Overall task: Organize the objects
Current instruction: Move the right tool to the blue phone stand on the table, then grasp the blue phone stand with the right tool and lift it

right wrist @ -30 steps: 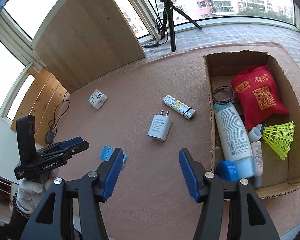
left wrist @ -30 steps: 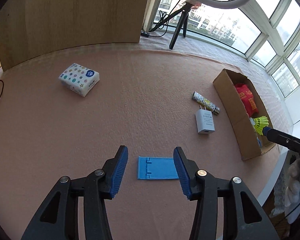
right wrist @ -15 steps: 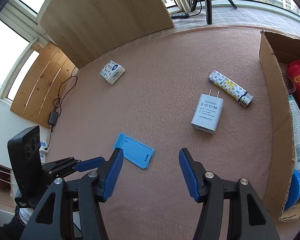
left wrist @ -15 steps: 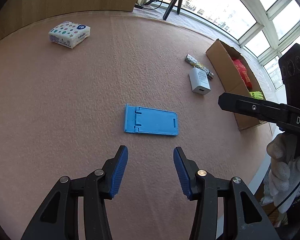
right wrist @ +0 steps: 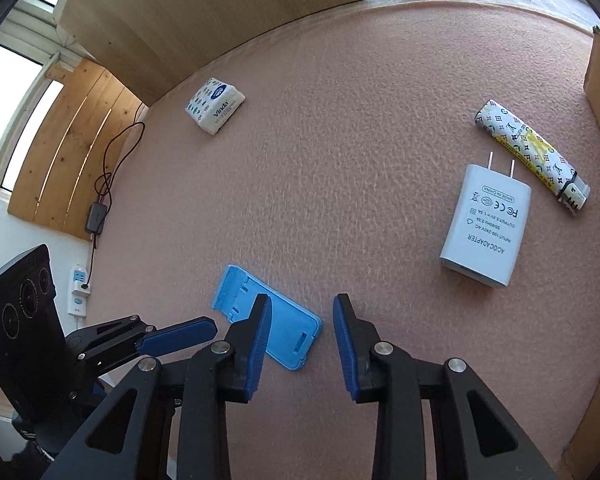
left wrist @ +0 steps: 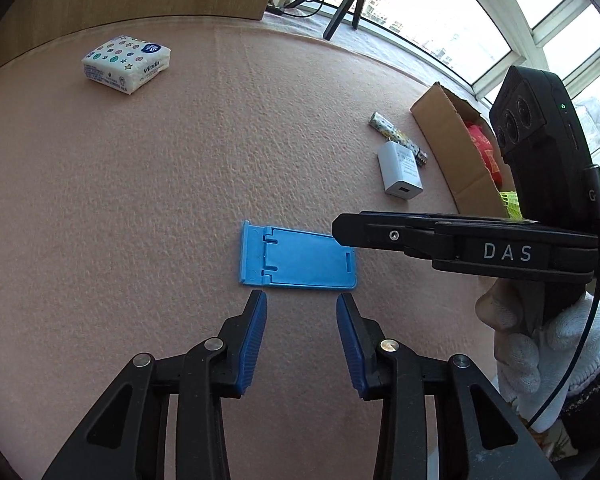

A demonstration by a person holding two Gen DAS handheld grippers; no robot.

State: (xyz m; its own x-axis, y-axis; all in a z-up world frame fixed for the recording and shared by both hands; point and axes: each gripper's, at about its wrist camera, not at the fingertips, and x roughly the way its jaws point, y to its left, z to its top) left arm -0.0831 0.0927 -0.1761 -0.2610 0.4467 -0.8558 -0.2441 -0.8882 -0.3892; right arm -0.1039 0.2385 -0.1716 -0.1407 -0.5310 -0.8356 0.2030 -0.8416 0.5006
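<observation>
While both tools hover over the pink counter (left wrist: 140, 200), the left hand-held gripper (left wrist: 300, 300) waits open and empty, just short of the blue phone stand (left wrist: 298, 258). The right hand-held gripper (right wrist: 300, 304), also open and empty, straddles the stand's near end. Grasping seems the step in hand: lower, then close. The stand lies flat, thin, rectangular, folded shut, well apart from the cardboard box (left wrist: 456, 160).
</observation>
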